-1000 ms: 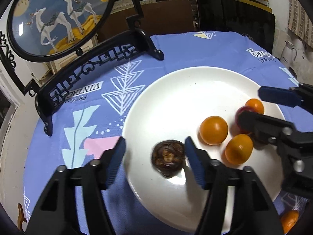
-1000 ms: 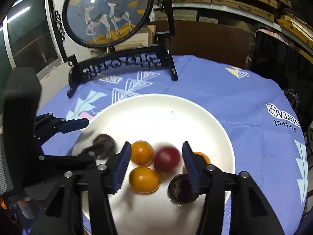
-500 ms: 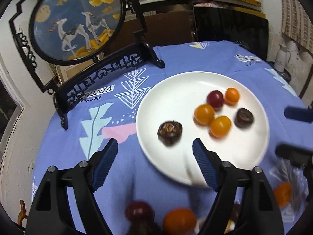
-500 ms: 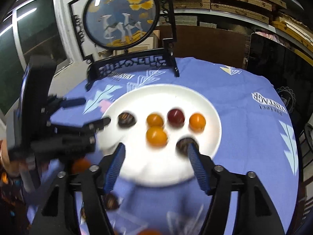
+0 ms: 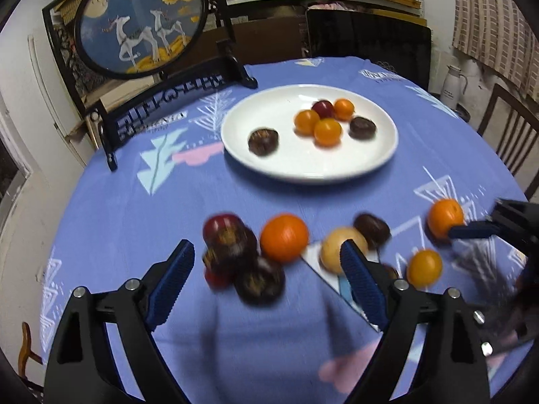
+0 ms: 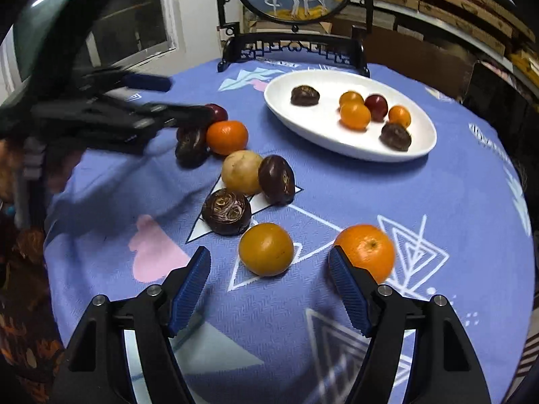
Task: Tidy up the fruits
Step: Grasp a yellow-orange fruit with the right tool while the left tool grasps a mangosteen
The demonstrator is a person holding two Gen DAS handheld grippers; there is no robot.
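A white plate holds several small fruits: orange, red and dark brown. Loose fruits lie on the blue cloth nearer me. My left gripper is open and empty above a cluster of dark brown fruits, a red one and an orange. My right gripper is open and empty, with a yellow-orange fruit lying between its fingers and an orange just outside the right finger. A pale yellow fruit and dark brown fruits lie beyond.
A round painted screen on a black stand stands at the table's far side. The round table's cloth edge drops off at left. A chair and a white jug stand to the right.
Both grippers have pulled back from the plate toward the table's near side. A dark brown fruit left by the left gripper stays on the plate. The loose fruits came into view.
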